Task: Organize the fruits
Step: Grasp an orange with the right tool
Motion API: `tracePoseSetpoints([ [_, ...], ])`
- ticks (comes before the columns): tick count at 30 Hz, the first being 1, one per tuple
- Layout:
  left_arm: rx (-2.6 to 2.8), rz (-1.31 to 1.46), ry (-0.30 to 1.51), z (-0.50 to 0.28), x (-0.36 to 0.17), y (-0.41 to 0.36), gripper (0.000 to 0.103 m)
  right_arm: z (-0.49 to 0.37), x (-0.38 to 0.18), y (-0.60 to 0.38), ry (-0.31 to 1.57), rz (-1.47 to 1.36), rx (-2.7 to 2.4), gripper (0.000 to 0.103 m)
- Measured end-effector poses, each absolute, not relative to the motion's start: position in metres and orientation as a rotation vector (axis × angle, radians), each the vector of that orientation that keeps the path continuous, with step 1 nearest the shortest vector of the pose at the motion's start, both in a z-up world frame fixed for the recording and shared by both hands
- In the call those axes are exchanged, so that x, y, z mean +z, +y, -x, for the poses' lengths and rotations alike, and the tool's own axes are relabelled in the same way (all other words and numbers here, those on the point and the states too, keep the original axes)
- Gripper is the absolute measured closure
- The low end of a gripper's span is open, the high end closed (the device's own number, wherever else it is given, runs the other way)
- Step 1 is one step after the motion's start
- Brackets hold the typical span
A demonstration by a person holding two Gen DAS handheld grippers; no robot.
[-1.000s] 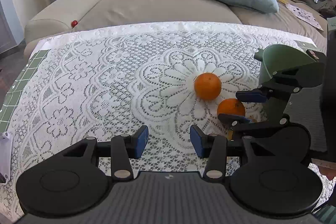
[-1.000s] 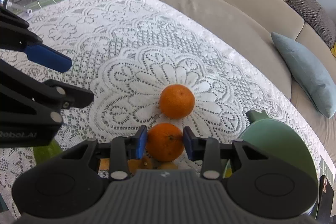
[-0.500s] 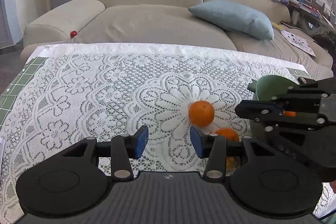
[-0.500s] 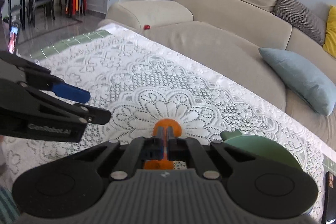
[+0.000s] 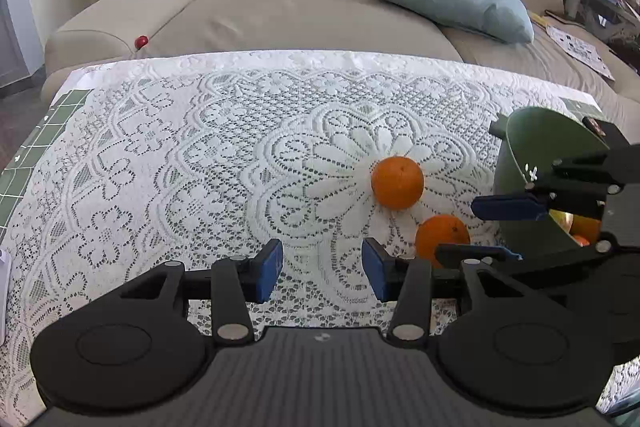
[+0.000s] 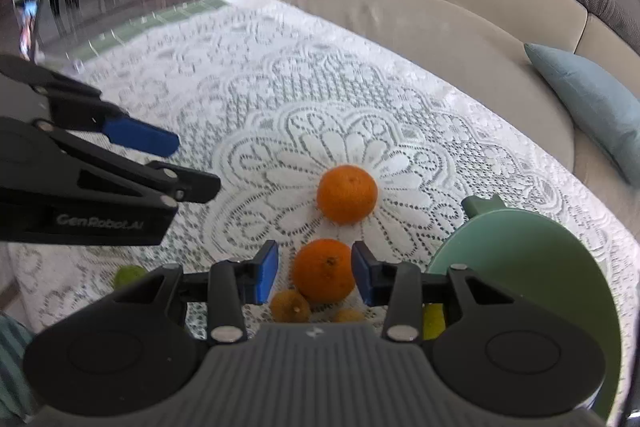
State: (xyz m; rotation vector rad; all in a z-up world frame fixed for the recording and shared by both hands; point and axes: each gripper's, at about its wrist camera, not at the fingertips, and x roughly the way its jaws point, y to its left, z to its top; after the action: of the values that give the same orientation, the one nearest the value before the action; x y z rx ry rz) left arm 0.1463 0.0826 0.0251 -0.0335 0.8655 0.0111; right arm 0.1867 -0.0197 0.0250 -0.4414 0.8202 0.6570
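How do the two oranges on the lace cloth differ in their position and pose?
The near orange lies between the fingers of the right gripper, whose jaws are opening with gaps on both sides; the far orange lies free on the cloth. The near orange shows its stem scar toward the camera; the far orange shows only a faint dimple on top. Both are round, orange, similar in size.

White lace tablecloth (image 5: 192, 155); matt, probably plastic bowl (image 6: 520, 267).
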Motion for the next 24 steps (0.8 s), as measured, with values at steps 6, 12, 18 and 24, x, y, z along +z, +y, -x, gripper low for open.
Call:
tracePoseSetpoints([
  [6,0.02,0.007,0.865,-0.142,0.026,0.083,0.049,-0.194,0.016,-0.008,0.865,0.515,0.619,0.066],
  [12,0.016,0.019,0.862,-0.141,0.028,0.085,0.049,-0.201,0.008,0.002,0.897,0.563,0.594,0.068],
  [18,-0.018,0.021,0.847,-0.145,0.027,0.083,0.049,-0.199,0.001,0.012,0.889,0.633,0.578,0.063],
  [24,-0.067,0.048,0.838,-0.155,0.022,0.086,0.049,-0.197,0.006,0.005,0.857,0.615,0.598,0.064],
])
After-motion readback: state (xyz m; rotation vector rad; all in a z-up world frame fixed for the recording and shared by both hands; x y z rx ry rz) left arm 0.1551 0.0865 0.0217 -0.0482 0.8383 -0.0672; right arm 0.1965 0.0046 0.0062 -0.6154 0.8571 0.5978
